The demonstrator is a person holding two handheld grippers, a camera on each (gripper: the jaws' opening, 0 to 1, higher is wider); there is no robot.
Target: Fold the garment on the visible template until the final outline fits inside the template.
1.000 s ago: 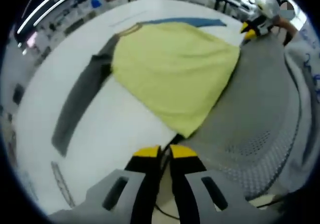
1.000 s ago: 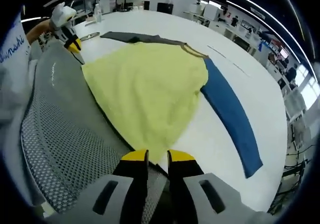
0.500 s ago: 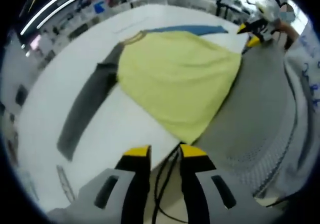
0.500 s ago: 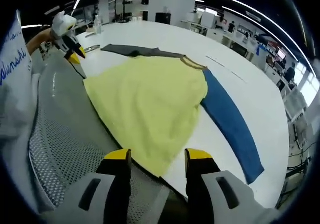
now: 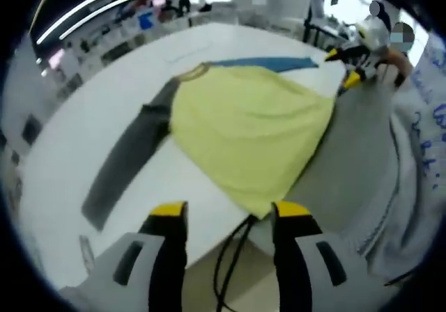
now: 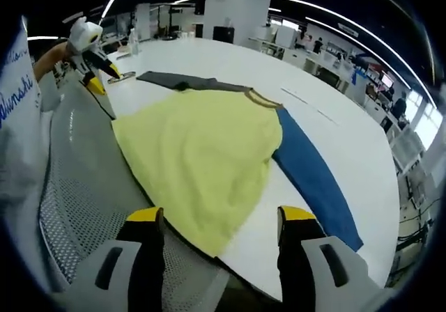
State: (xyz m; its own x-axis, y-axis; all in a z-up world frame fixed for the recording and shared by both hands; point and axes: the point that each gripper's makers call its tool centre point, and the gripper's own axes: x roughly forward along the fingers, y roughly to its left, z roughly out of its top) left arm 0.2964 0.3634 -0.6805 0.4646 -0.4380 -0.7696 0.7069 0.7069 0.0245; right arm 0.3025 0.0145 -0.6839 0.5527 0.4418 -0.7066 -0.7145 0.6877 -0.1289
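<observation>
The shirt [image 5: 244, 131] lies flat on the white desk [image 5: 90, 124], its yellow body spread wide with the hem end reaching the desk's near edge. A grey sleeve [image 5: 129, 162] runs out from one side of the shirt and a blue sleeve [image 5: 268, 63] from the other; the collar [image 5: 191, 72] sits at the shirt's far end, between the two sleeves.

In the left gripper view, the left tongs [image 5: 230, 218] hang just off the desk edge, below the shirt's nearest corner, jaws spread wide with nothing between them. A dark cable [image 5: 226, 270] loops under them. The right tongs [image 5: 345, 65] show at the shirt's other hem corner, held by a hand [image 5: 387, 58]; from here I cannot tell how far they are open.

In the right gripper view, the right tongs [image 6: 221, 221] sit wide apart and empty, with the shirt [image 6: 198, 155] corner just ahead of them. A grey mesh chair back [image 6: 87, 193] stands beside the shirt's hem edge. The blue sleeve [image 6: 313, 180] stretches along the desk [image 6: 334, 138] on the shirt's far side, and the grey sleeve [image 6: 181, 82] lies beyond the collar [image 6: 261, 99]. The left tongs [image 6: 94, 68] show near the shirt's far hem corner.
</observation>
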